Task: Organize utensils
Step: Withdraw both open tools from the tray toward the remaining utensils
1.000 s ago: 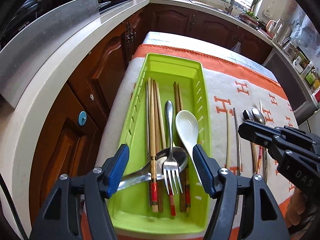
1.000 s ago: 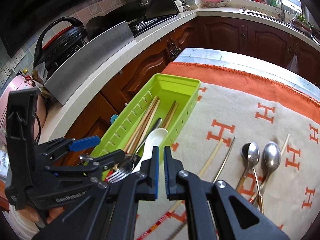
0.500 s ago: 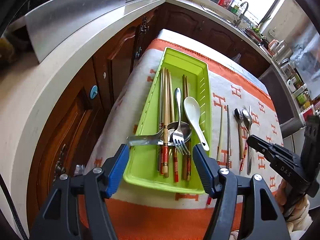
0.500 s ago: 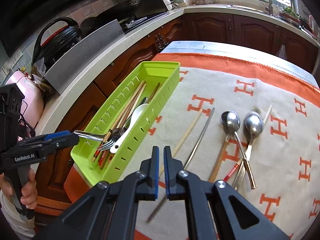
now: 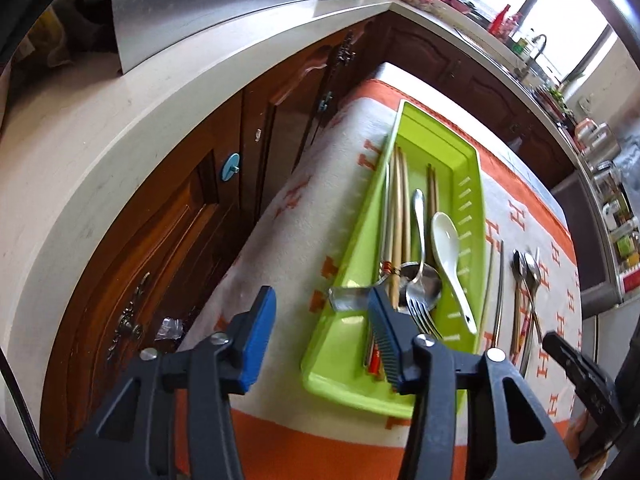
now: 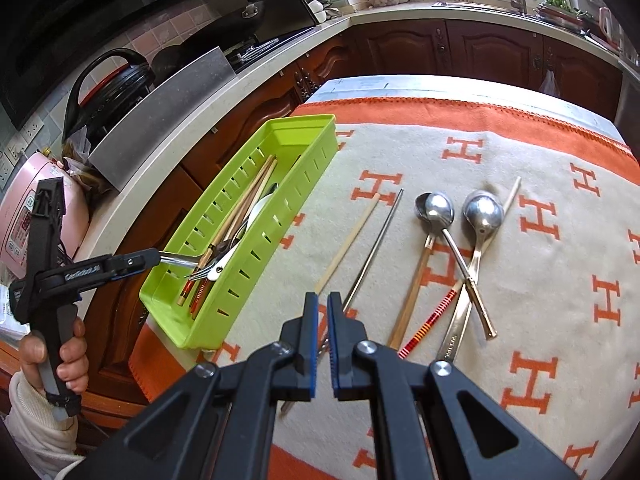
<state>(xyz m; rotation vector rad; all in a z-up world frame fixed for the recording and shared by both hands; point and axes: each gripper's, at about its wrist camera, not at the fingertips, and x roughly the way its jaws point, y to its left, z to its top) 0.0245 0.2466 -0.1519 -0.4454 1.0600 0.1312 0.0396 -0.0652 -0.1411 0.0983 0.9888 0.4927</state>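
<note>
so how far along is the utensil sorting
Partly done: the green tray already holds chopsticks, a fork and a white spoon. In hand: the left gripper is closing near the big metal spoon's handle sticking over the tray's rim. Left on the cloth: two spoons and several loose chopsticks.

Left hand-held gripper (image 5: pixel 320 332) closing, nothing pinched; right hand-held gripper (image 6: pixel 322 336) shut, empty.

Glossy green plastic tray (image 6: pixel 244 256), shiny metal spoons (image 6: pixel 482 210) — matt woven cloth (image 6: pixel 520 160).
</note>
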